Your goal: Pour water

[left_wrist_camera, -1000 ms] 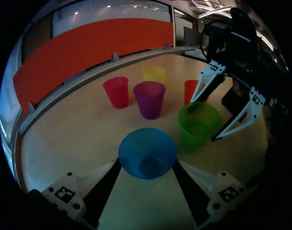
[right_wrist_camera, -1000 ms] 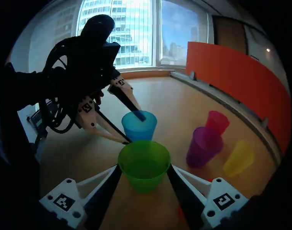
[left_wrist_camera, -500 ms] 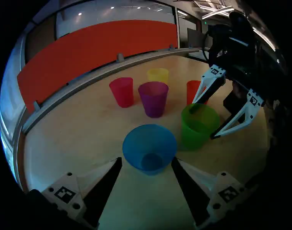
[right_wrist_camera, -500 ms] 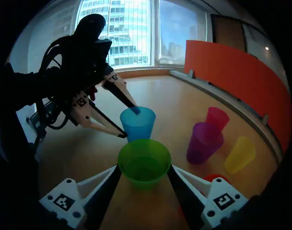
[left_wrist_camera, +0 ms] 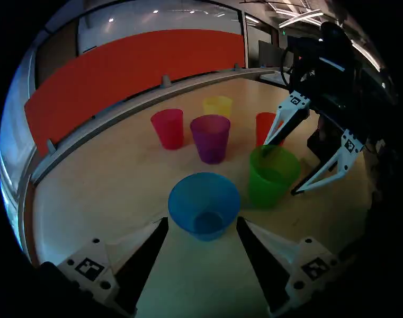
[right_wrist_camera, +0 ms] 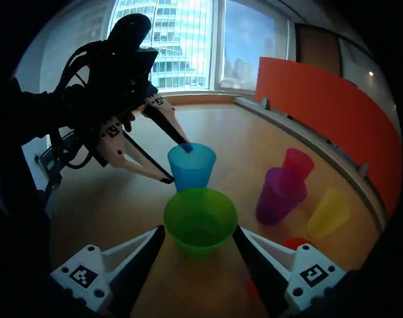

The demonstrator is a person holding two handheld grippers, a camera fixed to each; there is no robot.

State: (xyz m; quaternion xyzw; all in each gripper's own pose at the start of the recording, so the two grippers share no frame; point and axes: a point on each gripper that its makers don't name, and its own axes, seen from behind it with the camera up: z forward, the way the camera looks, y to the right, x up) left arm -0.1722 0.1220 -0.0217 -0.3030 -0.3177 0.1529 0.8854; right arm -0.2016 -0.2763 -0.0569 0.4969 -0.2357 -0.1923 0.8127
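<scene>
Pale wooden surface (left_wrist_camera: 106,175), with an orange wall panel (left_wrist_camera: 122,63) at its far edge and tall windows (right_wrist_camera: 185,42) beyond.

1. Blue cup (left_wrist_camera: 204,204): upright, between the fingers of the left hand-held gripper (left_wrist_camera: 201,219), which we find closed against it on both sides.
2. Green cup (right_wrist_camera: 200,220): upright, clasped the same way by the right hand-held gripper (right_wrist_camera: 198,229). It is ahead and to the right of the left hand-held gripper, near the blue cup but apart from it. We cannot tell whether either cup holds water.
3. Spare cups, farther ahead of the left hand-held gripper: purple cup (left_wrist_camera: 210,138) nearest, pink cup (left_wrist_camera: 168,128) to its left, yellow cup (left_wrist_camera: 217,105) behind, red cup (left_wrist_camera: 265,124) to the right.

Step in hand, as we judge it: both cups are grasped and neither is tilted, so the pour has not begun.

Next move calls for raising one cup, bringing its rim over the other's mouth, and tipping it slowly while the receiving cup is held level.
</scene>
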